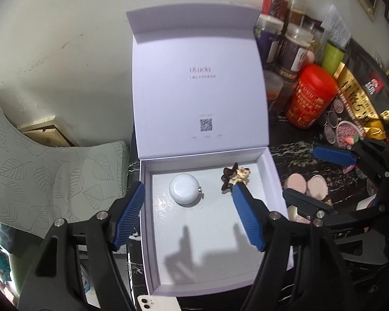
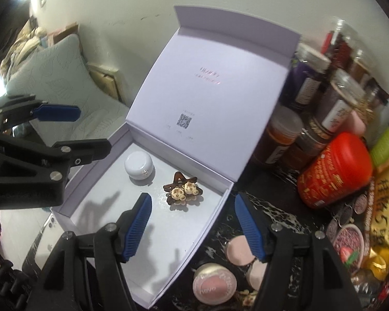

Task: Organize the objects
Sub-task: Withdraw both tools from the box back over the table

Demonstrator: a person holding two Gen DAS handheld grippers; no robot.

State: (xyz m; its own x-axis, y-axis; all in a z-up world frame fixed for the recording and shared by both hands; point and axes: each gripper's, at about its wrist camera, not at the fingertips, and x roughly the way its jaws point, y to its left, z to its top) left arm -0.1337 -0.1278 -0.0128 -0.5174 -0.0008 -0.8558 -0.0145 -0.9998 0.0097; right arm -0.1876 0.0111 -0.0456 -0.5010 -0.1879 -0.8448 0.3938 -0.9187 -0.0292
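Observation:
A white box (image 1: 149, 233) (image 2: 210, 223) lies open with its lid up. Inside it are a round white case (image 1: 184, 188) (image 2: 139, 166) and a brown star-shaped hair clip with two beige bears (image 1: 234, 176) (image 2: 182, 189). My left gripper (image 1: 190, 210) is open and empty above the box, straddling its left wall. My right gripper (image 2: 194, 223) is open and empty over the box's right wall. On the table to the right lie two pink puffs (image 1: 306, 185) (image 2: 240, 250) and a pink-lidded jar (image 2: 214, 283).
Jars, a red canister (image 1: 311, 96) (image 2: 334, 171) and snack packets crowd the black marble table at the right. A white phone (image 1: 155, 303) (image 2: 45, 241) lies by the box's near edge. A leaf-patterned cushion (image 1: 39, 176) sits to the left.

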